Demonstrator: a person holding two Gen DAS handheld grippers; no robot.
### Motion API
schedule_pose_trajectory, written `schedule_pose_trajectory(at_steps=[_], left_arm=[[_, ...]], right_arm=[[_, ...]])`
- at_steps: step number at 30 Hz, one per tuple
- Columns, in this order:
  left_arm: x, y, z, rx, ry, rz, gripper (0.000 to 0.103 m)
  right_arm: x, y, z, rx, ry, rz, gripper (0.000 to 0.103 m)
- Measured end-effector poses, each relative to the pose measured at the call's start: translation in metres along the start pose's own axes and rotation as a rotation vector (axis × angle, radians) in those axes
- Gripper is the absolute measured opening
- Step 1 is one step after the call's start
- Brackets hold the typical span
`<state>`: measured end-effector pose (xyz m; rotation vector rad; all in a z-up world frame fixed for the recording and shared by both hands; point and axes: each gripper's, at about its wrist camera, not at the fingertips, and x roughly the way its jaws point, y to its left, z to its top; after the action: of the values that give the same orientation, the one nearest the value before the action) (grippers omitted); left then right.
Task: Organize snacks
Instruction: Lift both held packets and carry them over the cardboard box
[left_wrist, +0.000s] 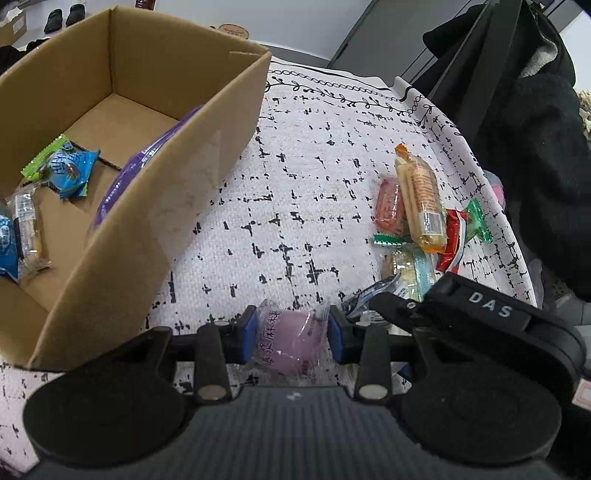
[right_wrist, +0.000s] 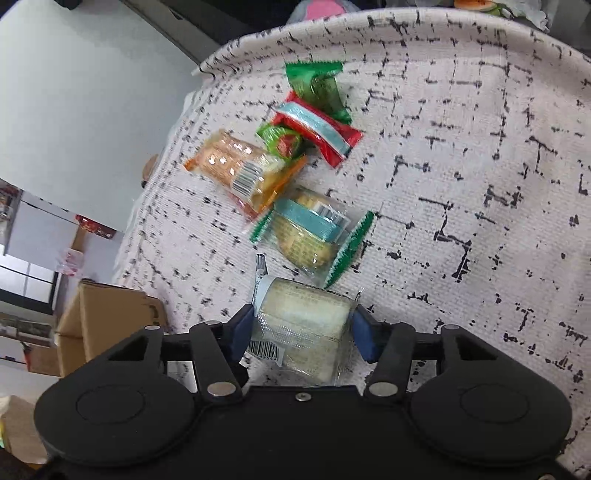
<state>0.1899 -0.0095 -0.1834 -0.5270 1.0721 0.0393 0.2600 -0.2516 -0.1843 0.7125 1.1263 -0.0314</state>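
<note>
A few snacks already lie in my box (left_wrist: 155, 122). My left gripper (left_wrist: 291, 334) grips a purple mochi (left_wrist: 291, 339), my right (right_wrist: 303, 328) clamps a pale cake (right_wrist: 306, 321); several packets (right_wrist: 258, 166) remain near the table's (right_wrist: 480, 184) edge.

A dark fleece garment (left_wrist: 535, 122) hangs beside the patterned tablecloth (left_wrist: 314, 166).

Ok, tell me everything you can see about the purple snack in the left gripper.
The purple snack is a round, pale lilac piece sealed in a clear, crinkly plastic wrapper with purple Chinese characters printed down one side. It sits between the left gripper jaws, whose blue pads press on the wrapper from both sides. It hangs above the patterned tablecloth, beside the cardboard box, not yet in it.
</note>
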Motion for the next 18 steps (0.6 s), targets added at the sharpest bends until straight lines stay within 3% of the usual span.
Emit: schedule_pose_trajectory(at_steps=[18], left_arm=[[-0.056, -0.015, 0.024, 0.085, -0.084, -0.016, 0.038]], right_arm=[[-0.043, 0.023, 0.011, -0.041, -0.079, 0.197, 0.054]])
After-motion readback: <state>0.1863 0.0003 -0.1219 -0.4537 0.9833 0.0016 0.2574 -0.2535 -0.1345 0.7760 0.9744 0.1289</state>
